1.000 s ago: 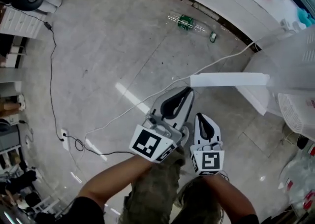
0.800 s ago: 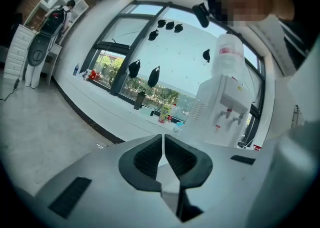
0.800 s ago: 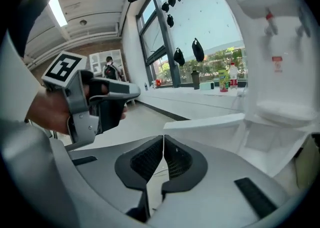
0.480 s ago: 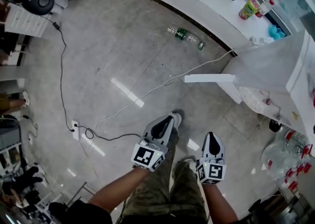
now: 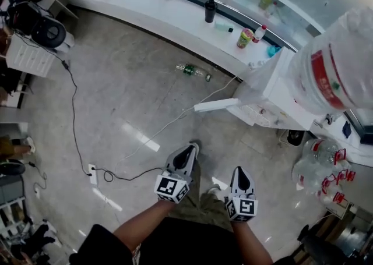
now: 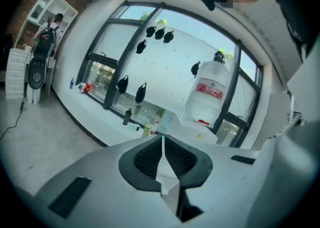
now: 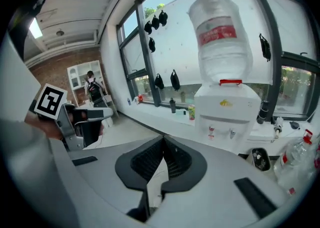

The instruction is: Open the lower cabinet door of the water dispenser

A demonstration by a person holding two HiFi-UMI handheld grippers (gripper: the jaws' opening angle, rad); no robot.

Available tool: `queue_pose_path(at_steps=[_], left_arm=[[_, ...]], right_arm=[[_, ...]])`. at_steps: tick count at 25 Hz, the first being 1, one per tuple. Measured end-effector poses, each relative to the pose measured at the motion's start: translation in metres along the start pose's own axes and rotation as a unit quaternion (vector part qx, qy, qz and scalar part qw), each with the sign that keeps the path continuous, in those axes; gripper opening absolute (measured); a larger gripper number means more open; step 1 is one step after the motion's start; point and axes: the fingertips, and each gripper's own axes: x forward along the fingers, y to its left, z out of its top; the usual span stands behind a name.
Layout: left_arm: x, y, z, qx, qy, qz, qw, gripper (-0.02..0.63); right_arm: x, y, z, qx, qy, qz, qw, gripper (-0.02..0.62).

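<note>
The white water dispenser (image 5: 274, 92) stands at the right of the head view with a big water bottle (image 5: 332, 66) on top. Its lower cabinet door (image 5: 217, 105) stands swung out to the left over the floor. My left gripper (image 5: 185, 154) and right gripper (image 5: 240, 173) hang side by side well short of the door, both shut with nothing between the jaws. In the right gripper view the dispenser (image 7: 227, 111) is ahead beyond my right gripper (image 7: 162, 142). In the left gripper view the bottle (image 6: 207, 94) shows beyond my left gripper (image 6: 162, 139).
A plastic bottle (image 5: 189, 70) lies on the floor near the window counter (image 5: 175, 22), which carries drink bottles. A white cable (image 5: 169, 124) and a black cable with a power strip (image 5: 92, 173) cross the floor. Empty water jugs (image 5: 317, 165) stand right of the dispenser.
Both grippers have risen high above the floor and away from the door, staying shut. The view has lifted, and the dispenser's top and bottle have come into sight.
</note>
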Motion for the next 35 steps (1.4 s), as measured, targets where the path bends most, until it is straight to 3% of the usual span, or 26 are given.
queue_pose_path(at_steps=[5,9,19,27,35], left_arm=[[-0.028,-0.064,0.034,0.010,-0.007,-0.051,0.9986,0.015],[-0.056,-0.120,0.043,0.029,-0.008,-0.081,0.9962,0.015],[-0.148,-0.251,0.030,0.106,-0.017,-0.132,0.9855,0.015],[-0.175,-0.302,0.027,0.124,-0.036,-0.145,0.9811,0.015],[-0.158,-0.307,0.048,0.137,-0.036,-0.174,0.9744,0.015]], right_arm=[[-0.070,-0.017,0.041,0.019,-0.046,-0.037,0.998,-0.002],[-0.135,-0.048,0.050,0.069,-0.081,-0.066,0.992,-0.002],[-0.310,-0.121,0.045,0.052,-0.151,-0.120,0.980,-0.002],[-0.380,-0.140,0.050,0.032,-0.194,-0.142,0.970,-0.002],[-0.390,-0.140,0.072,0.036,-0.213,-0.177,0.960,-0.002]])
